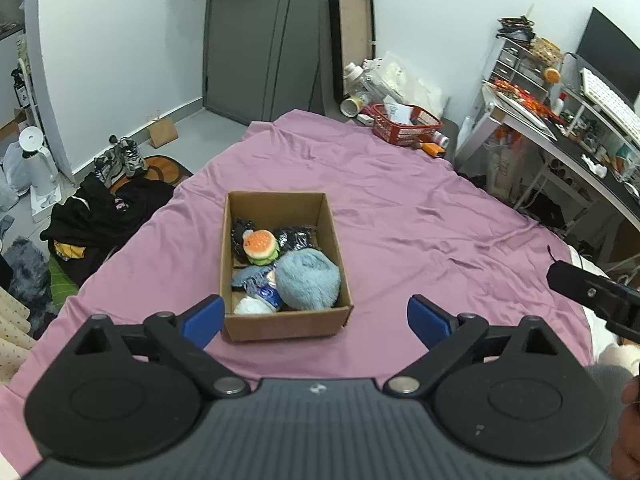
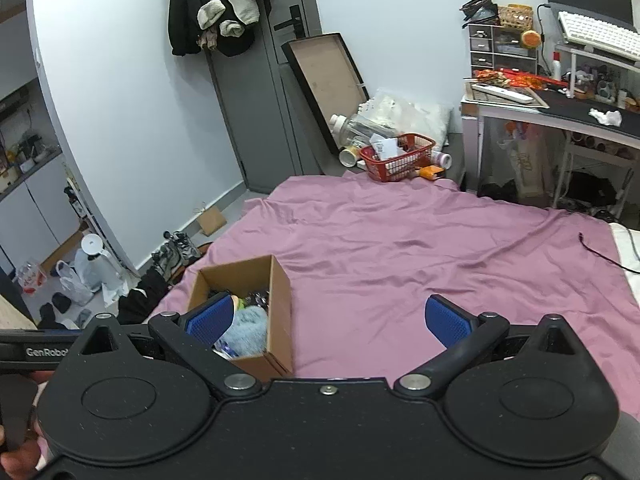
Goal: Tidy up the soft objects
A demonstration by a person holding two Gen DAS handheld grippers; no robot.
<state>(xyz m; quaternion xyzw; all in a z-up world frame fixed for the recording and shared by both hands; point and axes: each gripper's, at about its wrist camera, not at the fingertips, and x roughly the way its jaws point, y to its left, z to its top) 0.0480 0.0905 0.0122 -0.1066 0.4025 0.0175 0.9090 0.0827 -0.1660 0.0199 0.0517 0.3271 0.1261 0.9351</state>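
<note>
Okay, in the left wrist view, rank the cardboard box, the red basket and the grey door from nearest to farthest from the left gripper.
1. Cardboard box: just ahead of the left gripper, on the pink sheet.
2. Red basket: at the sheet's far edge, to the right.
3. Grey door: against the back wall, beyond the bed.

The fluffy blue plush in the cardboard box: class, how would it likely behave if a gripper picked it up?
The fluffy blue plush looks furry and rounded, so it would probably squash between the fingers rather than resist. It seems bulky yet light, filling much of the cardboard box. Its fuzzy surface likely grips well and is not fragile.
</note>
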